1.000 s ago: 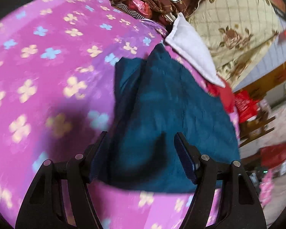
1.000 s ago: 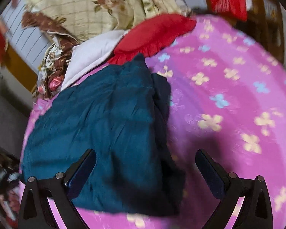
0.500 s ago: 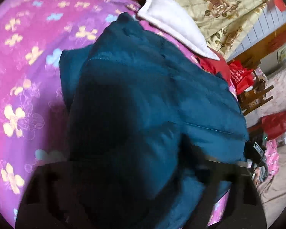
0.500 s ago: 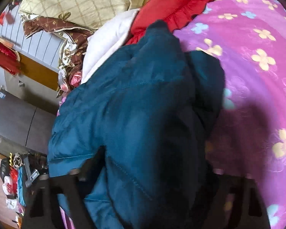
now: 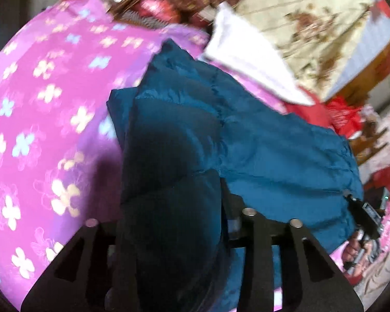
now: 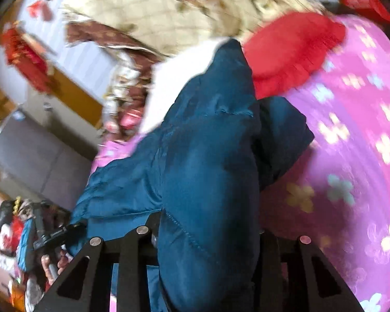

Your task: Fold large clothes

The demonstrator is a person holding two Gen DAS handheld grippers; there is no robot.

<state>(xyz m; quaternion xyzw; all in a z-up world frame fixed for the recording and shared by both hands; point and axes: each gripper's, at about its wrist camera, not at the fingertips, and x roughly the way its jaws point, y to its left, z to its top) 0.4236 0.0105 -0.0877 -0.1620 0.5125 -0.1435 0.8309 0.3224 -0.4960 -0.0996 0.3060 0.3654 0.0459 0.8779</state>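
A teal quilted jacket lies folded on a pink flowered bedspread. My left gripper is shut on a thick fold at the jacket's near edge, and the fabric bulges up between the fingers and hides their tips. In the right wrist view the same jacket fills the middle. My right gripper is shut on another thick fold of it, on the bedspread. Each gripper shows at the edge of the other's view, the right gripper and the left gripper.
A white pillow, a red frilled cushion and a beige flowered quilt are piled at the far side of the bed. Red bags and clutter lie on the floor past the bed's edge.
Both grippers moved in from above the bed, closed on folds at the jacket's near edge, and the fabric now bulges up between the fingers. The views are blurred by motion.
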